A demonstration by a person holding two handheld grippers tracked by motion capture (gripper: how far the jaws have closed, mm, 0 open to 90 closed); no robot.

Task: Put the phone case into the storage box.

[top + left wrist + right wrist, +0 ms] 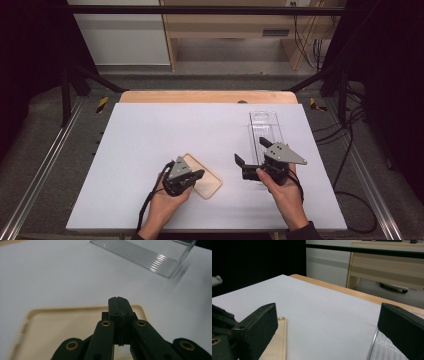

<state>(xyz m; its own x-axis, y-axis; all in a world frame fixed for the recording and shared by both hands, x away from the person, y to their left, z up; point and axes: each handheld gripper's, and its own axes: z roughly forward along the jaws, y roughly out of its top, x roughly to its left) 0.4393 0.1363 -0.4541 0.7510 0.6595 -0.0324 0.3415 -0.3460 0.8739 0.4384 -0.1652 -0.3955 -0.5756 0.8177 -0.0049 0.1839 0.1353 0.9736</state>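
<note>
The left gripper (119,300), jaws pressed together and apparently empty over the beige tray (206,181), could nudge it if lowered, while the right gripper (252,157) hangs wide open, holding nothing, beside the clear plastic case (265,127).

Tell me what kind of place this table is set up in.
Probably a lab or workshop rigged for recording. The white table sits inside a black metal frame, loose cables trail over the grey floor, and plain wooden furniture stands behind.

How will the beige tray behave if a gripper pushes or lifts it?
The beige tray looks thin and shallow, so probably light and fairly stiff. Lying flat on the smooth white table, it would likely slide, not tip. Its low rim gives little to grip.
</note>
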